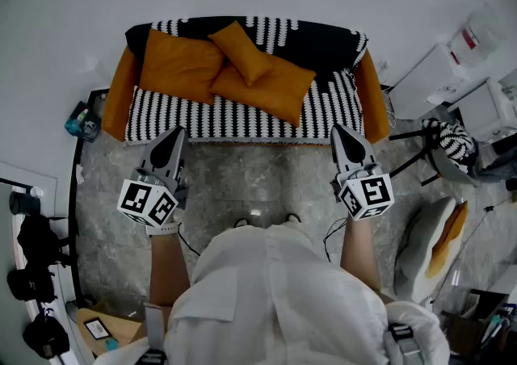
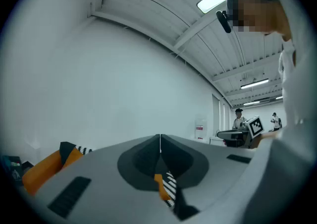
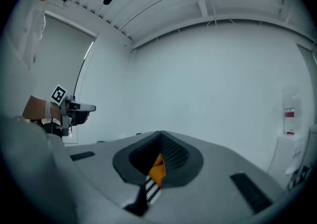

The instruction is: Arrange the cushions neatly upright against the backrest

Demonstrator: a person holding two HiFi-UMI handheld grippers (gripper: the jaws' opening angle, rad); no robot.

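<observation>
Both the left gripper [image 1: 175,136] and right gripper [image 1: 342,132] are closed and empty. Better to open one, reach toward twelve o'clock, pinch a slumped cushion [image 1: 264,85] by its top edge and stand it against the backrest [image 1: 323,36].

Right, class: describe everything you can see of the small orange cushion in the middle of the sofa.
The small orange cushion is a plain, soft-looking fabric square, turned cornerwise like a diamond. It rests partly on the larger orange cushion, its upper corner against the black-and-white backrest, its left corner meeting the left cushion.

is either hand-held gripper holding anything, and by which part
Nothing is held: the left hand-held gripper and the right hand-held gripper are both shut and empty.
</observation>
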